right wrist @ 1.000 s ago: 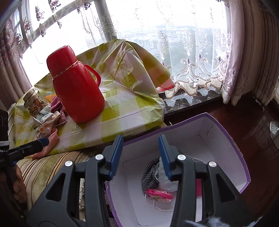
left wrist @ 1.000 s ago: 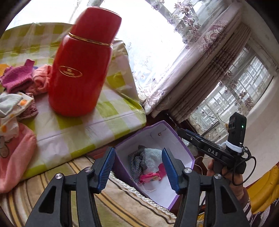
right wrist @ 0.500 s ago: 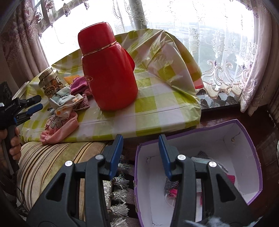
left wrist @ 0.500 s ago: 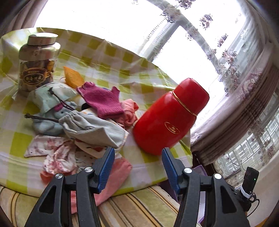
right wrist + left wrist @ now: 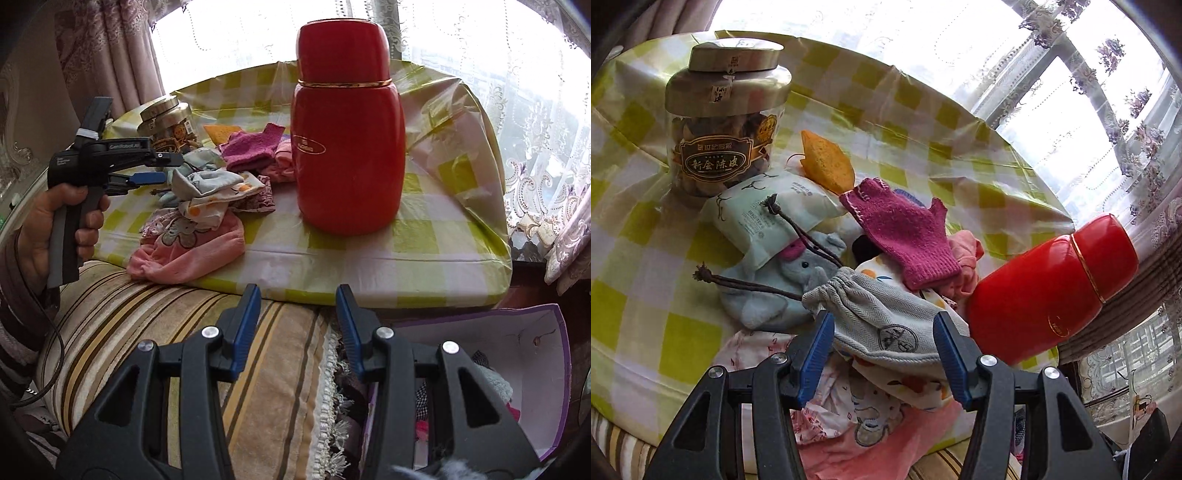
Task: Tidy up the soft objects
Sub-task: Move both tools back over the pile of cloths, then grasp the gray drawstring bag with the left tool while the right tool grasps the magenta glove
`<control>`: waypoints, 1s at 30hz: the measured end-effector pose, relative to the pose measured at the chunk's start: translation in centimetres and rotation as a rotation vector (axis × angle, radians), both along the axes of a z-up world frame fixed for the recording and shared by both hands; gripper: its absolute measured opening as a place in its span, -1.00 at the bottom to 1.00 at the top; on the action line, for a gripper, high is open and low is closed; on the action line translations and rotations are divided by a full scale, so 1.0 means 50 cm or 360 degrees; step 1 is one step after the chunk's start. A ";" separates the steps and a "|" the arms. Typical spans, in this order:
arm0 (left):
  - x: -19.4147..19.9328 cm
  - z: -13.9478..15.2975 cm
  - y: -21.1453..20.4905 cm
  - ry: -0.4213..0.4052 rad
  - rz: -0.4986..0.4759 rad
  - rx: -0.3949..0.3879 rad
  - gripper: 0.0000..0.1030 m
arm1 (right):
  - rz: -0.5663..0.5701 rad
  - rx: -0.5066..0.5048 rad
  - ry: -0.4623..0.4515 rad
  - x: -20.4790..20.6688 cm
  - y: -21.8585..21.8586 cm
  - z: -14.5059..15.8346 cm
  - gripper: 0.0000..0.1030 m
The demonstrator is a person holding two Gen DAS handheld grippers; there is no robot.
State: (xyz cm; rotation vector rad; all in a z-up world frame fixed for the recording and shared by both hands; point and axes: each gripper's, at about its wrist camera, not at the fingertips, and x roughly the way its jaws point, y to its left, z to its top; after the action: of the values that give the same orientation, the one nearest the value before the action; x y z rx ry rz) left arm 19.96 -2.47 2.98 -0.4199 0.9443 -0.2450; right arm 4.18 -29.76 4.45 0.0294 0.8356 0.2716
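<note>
Two views are on offer, and the left wrist camera is taken first. The left gripper (image 5: pixel 882 352) is seen with its blue-padded jaws standing apart, nothing clamped, the grey drawstring pouch (image 5: pixel 882 321) framed in the gap; contact with the pads cannot be told. The pouch is perched on a heap of soft objects (image 5: pixel 857 295) spread over the checked tabletop (image 5: pixel 646 258): a magenta knitted glove (image 5: pixel 905 236) is draped across the top, a pale blue plush toy (image 5: pixel 783 291) is tucked at the left, a pink cloth (image 5: pixel 886 443) is spilled toward the near edge. A lidded jar (image 5: pixel 724 122) is stood behind the heap, an orange sponge (image 5: pixel 827 162) just beside it, and a red flask (image 5: pixel 1049 295) is set to the right, close against the clothes.

Over to the right wrist camera. The right gripper (image 5: pixel 299 325) is held with jaws parted and empty, above a striped cushion (image 5: pixel 184 350). The flask is seen upright, dead ahead on the tabletop, the heap to its left. The left gripper is gripped in a hand (image 5: pixel 51 225) at the far left, pointed at the heap. At lower right a purple-rimmed box (image 5: pixel 535 369) is glimpsed, a few soft pieces lying inside.
</note>
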 end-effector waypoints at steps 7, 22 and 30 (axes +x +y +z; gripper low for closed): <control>0.056 -0.049 -0.015 0.0138 0.0066 0.0104 0.11 | 0.0108 -0.0018 -0.0022 0.023 0.057 0.015 0.00; 0.043 -0.087 -0.061 0.0016 -0.0091 0.0361 -0.76 | 0.0286 -0.0089 -0.0164 0.135 0.196 0.059 0.43; 0.014 -0.073 -0.011 -0.0109 -0.0002 0.0173 -0.81 | 0.0263 -0.0113 -0.0153 0.234 0.247 0.056 0.43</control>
State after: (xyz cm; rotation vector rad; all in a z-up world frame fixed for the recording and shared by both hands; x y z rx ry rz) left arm 20.67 -3.01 -0.66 -0.3088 0.8867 -0.2068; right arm 15.88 -17.40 7.25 -0.1186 0.7527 0.3955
